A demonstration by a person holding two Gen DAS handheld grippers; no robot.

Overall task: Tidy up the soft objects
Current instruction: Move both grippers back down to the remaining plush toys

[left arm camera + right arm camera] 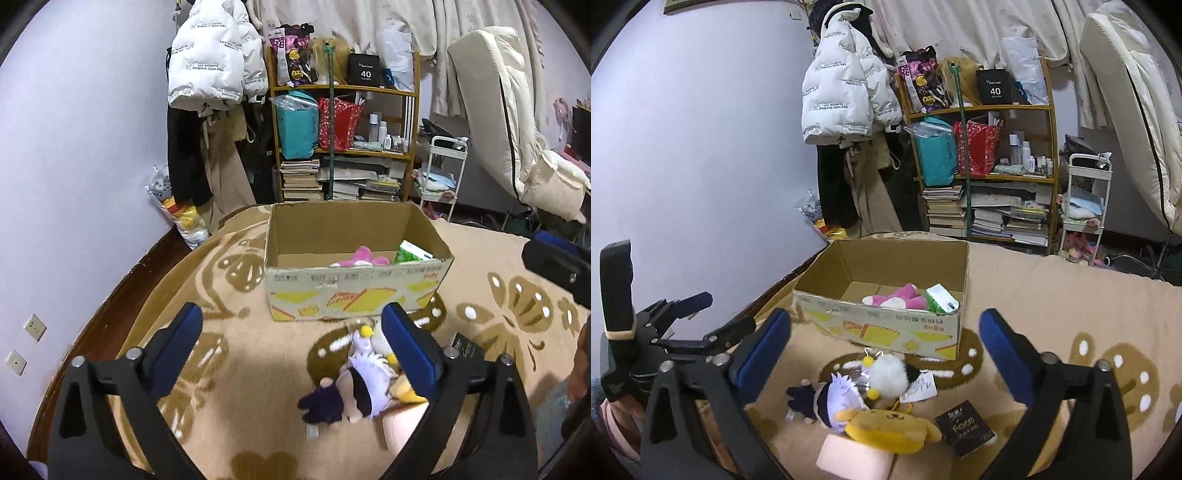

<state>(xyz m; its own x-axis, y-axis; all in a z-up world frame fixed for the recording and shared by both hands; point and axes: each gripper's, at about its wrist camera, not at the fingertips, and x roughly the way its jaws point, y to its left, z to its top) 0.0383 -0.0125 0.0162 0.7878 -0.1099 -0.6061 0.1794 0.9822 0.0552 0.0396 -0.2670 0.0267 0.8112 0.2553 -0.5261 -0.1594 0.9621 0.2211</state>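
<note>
L gripper (291,350): jaws spread wide, blue pads apart, nothing gripped. Pile of soft toys lies on blanket (236,354) just ahead, mostly toward its right finger; that finger hides part of pile. Nearest its tips: doll w/ white hair + dark purple outfit (354,387), lying down. Beside doll: white fluffy bird toy (369,338) w/ yellow pom on top, partly behind right finger.

R gripper (884,339): jaws also fully apart, empty. Same pile sits between and below its two fingers, no contact seen. Doll (831,400) nearer its left finger; bird toy (888,376) just beyond doll; yellow dog plush (886,428) closest to camera, resting on a pale pink block (849,456). Paper tag (919,389) touching the bird's right side. Small dark packet (964,428) to right of dog plush, toward right finger. L gripper visible at far left of this view.

Beyond pile, ahead of both grippers: open cardboard box (354,288) upright on blanket. Inside, at its right end: pink plush (360,258) and green-white pack (412,253), side by side.

Further back: wooden shelf (343,88) w/ books, bags, bottles; white puffer jacket (214,62) hanging left of shelf.
</note>
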